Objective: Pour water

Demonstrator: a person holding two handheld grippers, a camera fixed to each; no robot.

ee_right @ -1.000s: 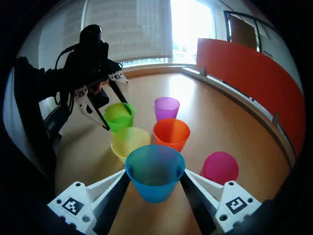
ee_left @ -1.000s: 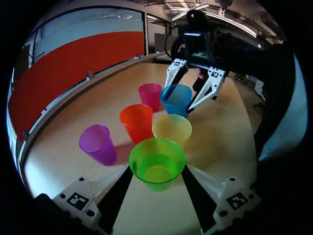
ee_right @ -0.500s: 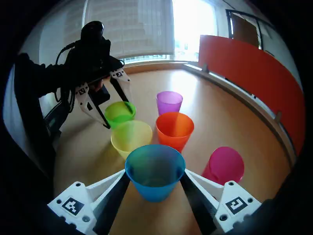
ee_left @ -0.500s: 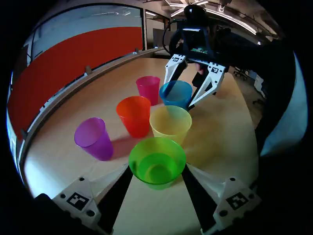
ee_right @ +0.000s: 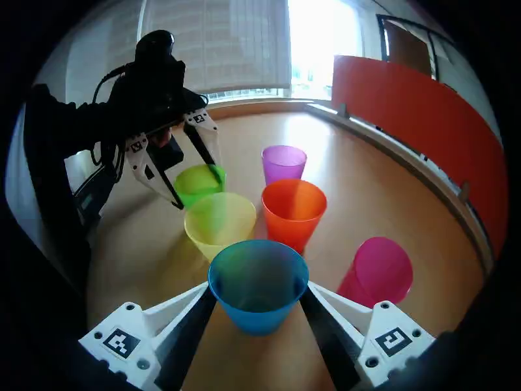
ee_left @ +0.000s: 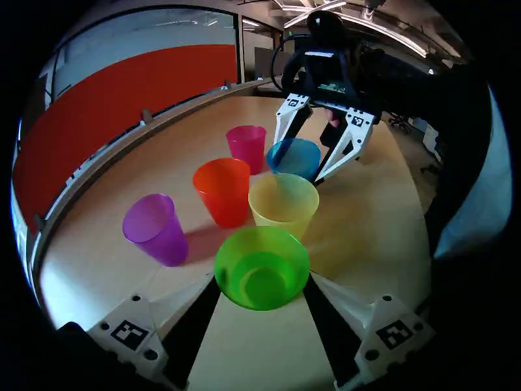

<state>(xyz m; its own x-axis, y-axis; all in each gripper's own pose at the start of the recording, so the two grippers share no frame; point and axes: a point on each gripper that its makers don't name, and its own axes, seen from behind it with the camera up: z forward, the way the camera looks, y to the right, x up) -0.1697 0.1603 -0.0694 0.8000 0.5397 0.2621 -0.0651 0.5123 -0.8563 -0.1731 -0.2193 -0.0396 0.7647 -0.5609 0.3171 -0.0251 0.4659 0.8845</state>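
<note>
1. The green cup [ee_left: 262, 267] stands upright between the fingers of the left hand-held gripper [ee_left: 262, 285], its mouth toward the camera. A paler disc low inside may be water, but I cannot be sure.
2. That hand-held gripper is closed to the cup's width, with both fingers pressing on its wall. Whether the base rests on the surface [ee_left: 368, 225] I cannot tell.
3. The right hand-held gripper [ee_right: 258, 294] likewise clamps the blue cup [ee_right: 258, 280], which is upright. Its contents are too dark to read.
4. The two held cups face each other with the yellow cup [ee_left: 283, 203] between them. It is straight ahead along each gripper's fingers and just beside both cups, so neither hand is clearly nearer. A forward tilt would probably bring either lip over its mouth.
5. The orange cup [ee_left: 223, 192] is just beside the yellow one, and the pink cup [ee_left: 246, 146] is near the blue. The purple cup [ee_left: 154, 228] stands apart.
6. The surface lies bare on the side away from the purple cup. The crowded rims leave little room to swing sideways.
</note>
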